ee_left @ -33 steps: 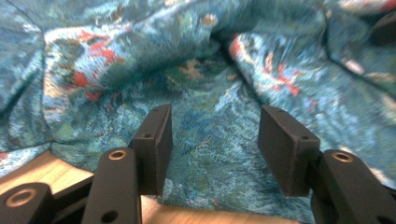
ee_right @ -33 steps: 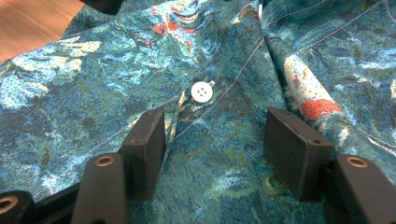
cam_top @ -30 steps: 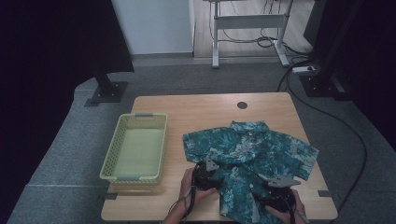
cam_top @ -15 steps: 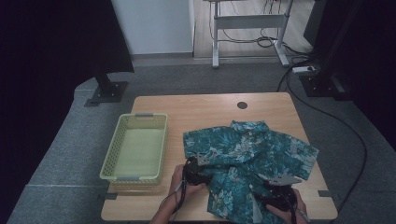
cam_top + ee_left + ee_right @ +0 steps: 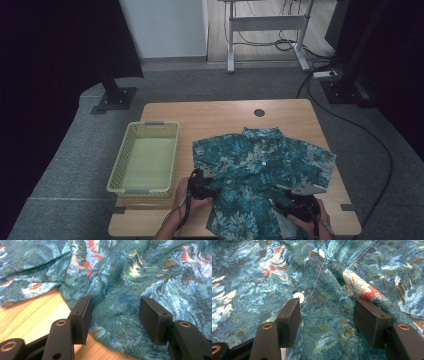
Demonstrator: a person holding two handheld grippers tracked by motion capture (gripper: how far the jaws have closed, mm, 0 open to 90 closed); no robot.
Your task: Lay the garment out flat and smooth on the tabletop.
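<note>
Shirt: a teal floral shirt [image 5: 260, 170] is lying spread on the right half of the wooden counter [image 5: 215, 112], collar toward the far edge.
Left gripper: the left gripper [image 5: 113, 312] is sitting at the shirt's near left hem, jaws standing apart with cloth lying between them (bare wood is showing just beside the left jaw).
Right gripper: the right gripper [image 5: 327, 312] is resting over the button placket, jaws spread wide, a white button [image 5: 298, 297] touching one jaw.
Basket: a green basket [image 5: 145, 157] is standing left of the shirt, just apart from it.
</note>
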